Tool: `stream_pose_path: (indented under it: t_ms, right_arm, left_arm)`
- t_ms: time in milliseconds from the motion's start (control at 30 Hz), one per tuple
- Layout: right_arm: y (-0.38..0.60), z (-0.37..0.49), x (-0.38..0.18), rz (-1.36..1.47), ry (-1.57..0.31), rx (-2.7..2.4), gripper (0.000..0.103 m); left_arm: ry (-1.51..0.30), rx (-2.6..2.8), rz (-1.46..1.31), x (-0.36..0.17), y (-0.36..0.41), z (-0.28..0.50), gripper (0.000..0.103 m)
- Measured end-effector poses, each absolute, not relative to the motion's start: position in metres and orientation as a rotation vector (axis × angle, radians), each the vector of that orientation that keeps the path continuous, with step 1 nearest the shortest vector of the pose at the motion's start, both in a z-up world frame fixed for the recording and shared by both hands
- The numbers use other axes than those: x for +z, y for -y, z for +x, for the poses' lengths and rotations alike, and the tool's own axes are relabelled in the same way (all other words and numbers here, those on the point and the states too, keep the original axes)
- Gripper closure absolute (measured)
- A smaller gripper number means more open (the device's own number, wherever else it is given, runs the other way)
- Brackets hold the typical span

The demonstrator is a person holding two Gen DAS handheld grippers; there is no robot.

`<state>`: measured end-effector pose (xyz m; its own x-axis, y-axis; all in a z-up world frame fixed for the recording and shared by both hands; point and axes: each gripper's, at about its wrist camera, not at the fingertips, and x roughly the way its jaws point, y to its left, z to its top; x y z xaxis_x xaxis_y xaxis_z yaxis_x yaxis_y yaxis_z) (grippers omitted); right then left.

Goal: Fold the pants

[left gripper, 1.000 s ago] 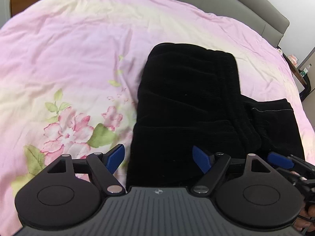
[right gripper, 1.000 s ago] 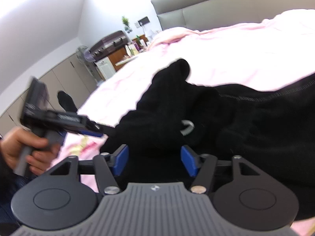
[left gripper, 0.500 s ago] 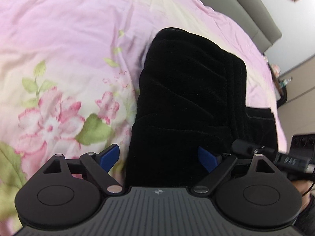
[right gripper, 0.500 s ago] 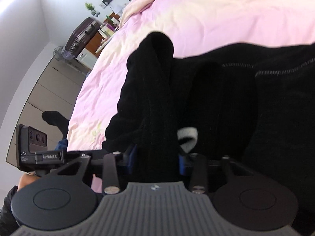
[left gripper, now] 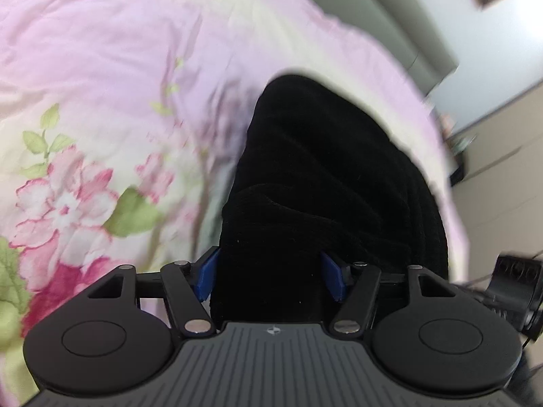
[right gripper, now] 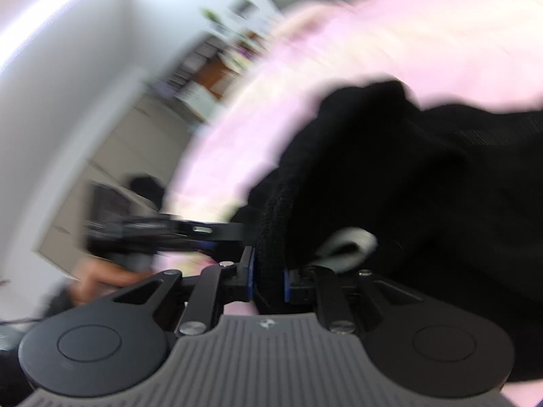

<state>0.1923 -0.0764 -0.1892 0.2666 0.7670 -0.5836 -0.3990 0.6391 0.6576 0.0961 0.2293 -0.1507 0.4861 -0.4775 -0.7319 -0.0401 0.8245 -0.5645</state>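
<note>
Black pants (left gripper: 325, 183) lie folded on a pink floral duvet (left gripper: 101, 84). My left gripper (left gripper: 271, 276) has its blue pads on either side of the pants' near end, the thick fabric bunched between them. My right gripper (right gripper: 268, 279) is shut on a thick edge of the black pants (right gripper: 424, 176); a white label (right gripper: 349, 242) shows beside it. The left gripper (right gripper: 163, 229) and the hand holding it show blurred at the left of the right wrist view. The right gripper's body (left gripper: 516, 281) shows at the right edge of the left wrist view.
A grey headboard (left gripper: 373, 10) runs along the far side of the bed. Cabinets (right gripper: 112, 156) and a shelf with items (right gripper: 217, 64) stand beyond the bed's left side. The right wrist view is motion-blurred.
My left gripper has closed in on the pants' near end and lifted it. My right gripper stays shut on the fabric and has swung upward, raising it off the duvet.
</note>
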Motion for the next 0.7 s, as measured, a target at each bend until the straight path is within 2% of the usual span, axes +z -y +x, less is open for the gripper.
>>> stream_pose_path:
  t_ms: [67, 167, 233, 267, 300, 367, 467, 533, 567, 633, 700]
  right_arm:
    - [0.08, 0.198, -0.227, 0.405, -1.109, 0.727, 0.077]
    - [0.095, 0.199, -0.235, 0.551, -1.106, 0.739, 0.072]
    - [0.1, 0.198, -0.224, 0.577, -1.091, 0.72, 0.059]
    - [0.103, 0.198, -0.218, 0.585, -1.079, 0.711, 0.049]
    - [0.104, 0.2, -0.212, 0.589, -1.065, 0.701, 0.045]
    - [0.112, 0.206, -0.197, 0.586, -1.026, 0.688, 0.044]
    - [0.119, 0.225, -0.181, 0.611, -0.978, 0.644, 0.033]
    - [0.119, 0.242, -0.182, 0.649, -0.992, 0.597, 0.029]
    - [0.116, 0.25, -0.187, 0.673, -1.018, 0.582, 0.023]
    - [0.108, 0.263, -0.202, 0.718, -1.094, 0.537, 0.022]
    - [0.098, 0.272, -0.215, 0.764, -1.122, 0.52, 0.024]
  left_arm:
    - [-1.101, -0.264, -0.465, -0.161, -0.212, 0.098, 0.032]
    - [-1.107, -0.237, -0.381, -0.16, -0.2, 0.092, 0.032]
    - [-1.105, -0.238, -0.399, -0.156, -0.204, 0.092, 0.035]
    - [-1.101, -0.242, -0.424, -0.154, -0.208, 0.092, 0.035]
    - [-1.096, -0.243, -0.448, -0.151, -0.212, 0.094, 0.035]
    - [-1.083, -0.244, -0.475, -0.146, -0.219, 0.095, 0.035]
    - [-1.058, -0.244, -0.48, -0.139, -0.225, 0.098, 0.031]
    - [-1.018, -0.229, -0.512, -0.13, -0.231, 0.098, 0.028]
    - [-0.999, -0.221, -0.537, -0.126, -0.236, 0.098, 0.026]
    - [-0.97, -0.203, -0.574, -0.122, -0.243, 0.1, 0.013]
    - [-0.995, -0.198, -0.578, -0.127, -0.24, 0.11, 0.013]
